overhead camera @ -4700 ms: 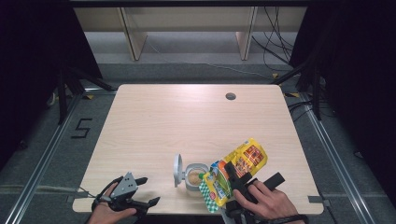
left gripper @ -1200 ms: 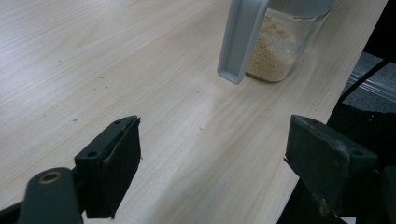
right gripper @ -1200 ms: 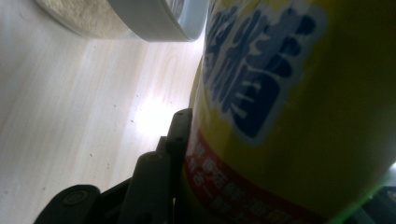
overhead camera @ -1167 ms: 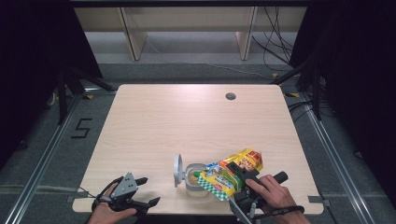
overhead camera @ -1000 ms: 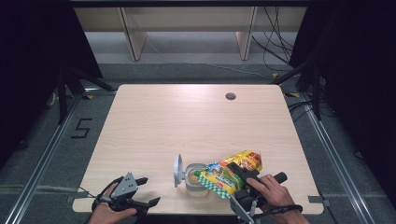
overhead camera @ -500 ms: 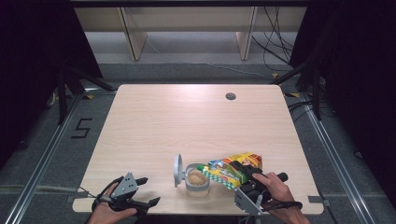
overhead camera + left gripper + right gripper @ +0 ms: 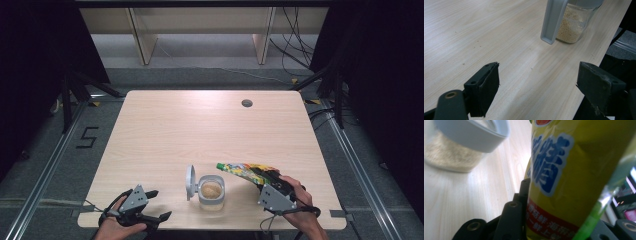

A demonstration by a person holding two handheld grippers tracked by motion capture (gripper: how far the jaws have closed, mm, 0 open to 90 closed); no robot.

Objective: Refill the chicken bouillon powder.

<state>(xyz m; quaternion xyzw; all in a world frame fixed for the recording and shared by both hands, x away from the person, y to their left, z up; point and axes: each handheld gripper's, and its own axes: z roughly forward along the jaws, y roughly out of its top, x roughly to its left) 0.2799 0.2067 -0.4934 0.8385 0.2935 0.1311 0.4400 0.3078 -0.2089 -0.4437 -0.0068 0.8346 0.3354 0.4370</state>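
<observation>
The right tool point(image 7: 260, 176), jaws just closing and clamped on the yellow snack pouch point(image 7: 245, 169), tips it over the open jar point(image 7: 211, 191) near the bench point(image 7: 200, 125) front (left tool point(image 7: 152, 205) idle, jaws apart); next, pouring needs steeper tilt.

Pale wood-grain desk point(image 7: 165, 130), round cable hole point(image 7: 247, 103) near far right corner, open-lidded clear jar point(image 7: 211, 193) of beige granules standing near front edge

Glossy crinkled plastic pouch point(image 7: 246, 170), clear jar point(image 7: 211, 193) (grey plastic lid point(image 7: 190, 176)), matt pale wood-grain table point(image 7: 200, 130), matt black jaws.
</observation>
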